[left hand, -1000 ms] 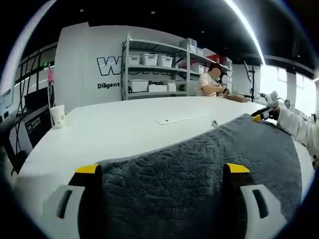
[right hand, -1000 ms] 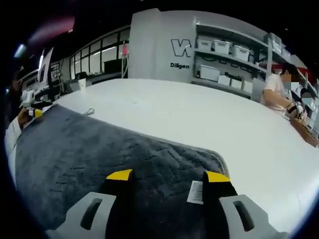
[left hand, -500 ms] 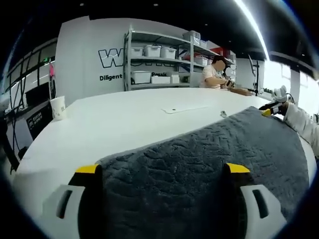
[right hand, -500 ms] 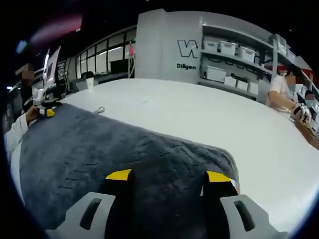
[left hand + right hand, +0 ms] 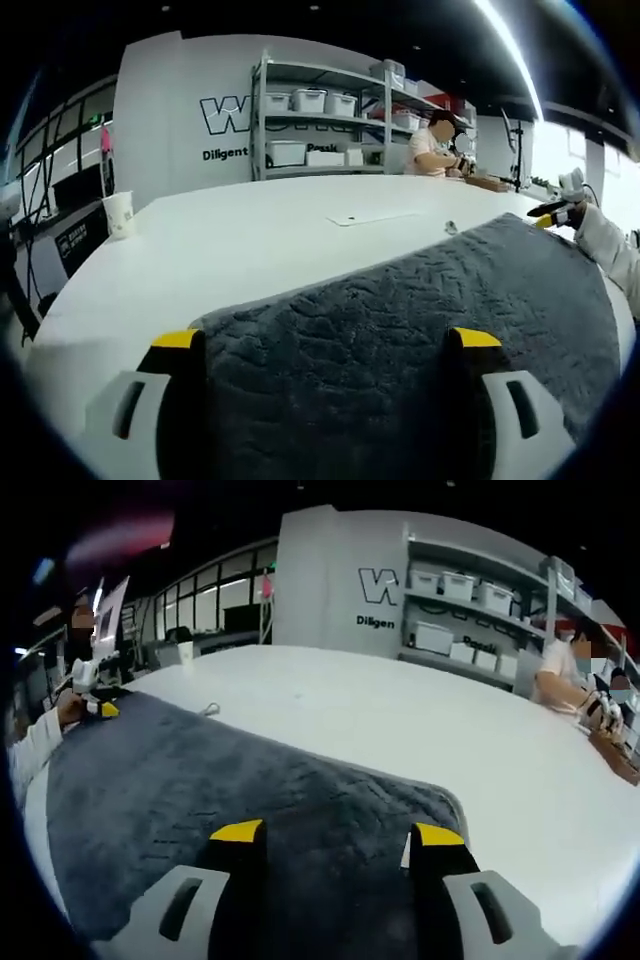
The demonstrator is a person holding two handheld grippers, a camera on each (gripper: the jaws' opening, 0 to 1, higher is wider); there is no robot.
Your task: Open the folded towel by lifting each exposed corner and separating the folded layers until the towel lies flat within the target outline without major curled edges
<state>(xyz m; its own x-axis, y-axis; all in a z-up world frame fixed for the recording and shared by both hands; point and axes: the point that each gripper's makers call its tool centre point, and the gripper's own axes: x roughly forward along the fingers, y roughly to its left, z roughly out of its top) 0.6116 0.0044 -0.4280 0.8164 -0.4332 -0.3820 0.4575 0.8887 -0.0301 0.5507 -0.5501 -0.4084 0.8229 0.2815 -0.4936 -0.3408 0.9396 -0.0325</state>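
From my left gripper view, the grey towel (image 5: 400, 330) covers the jaw tips, so I cannot tell their grip. Its near edge is cut off below. The far wall lettering (image 5: 235, 115) is partly hidden behind shelves (image 5: 320, 125).

A lab or workshop hall: a large white table (image 5: 250, 250) stands before metal shelving (image 5: 320, 125) stacked with white storage bins (image 5: 308, 100), a white wall (image 5: 320, 580) carries printed lettering, and a person (image 5: 432, 150) works at a far bench under strip lighting.
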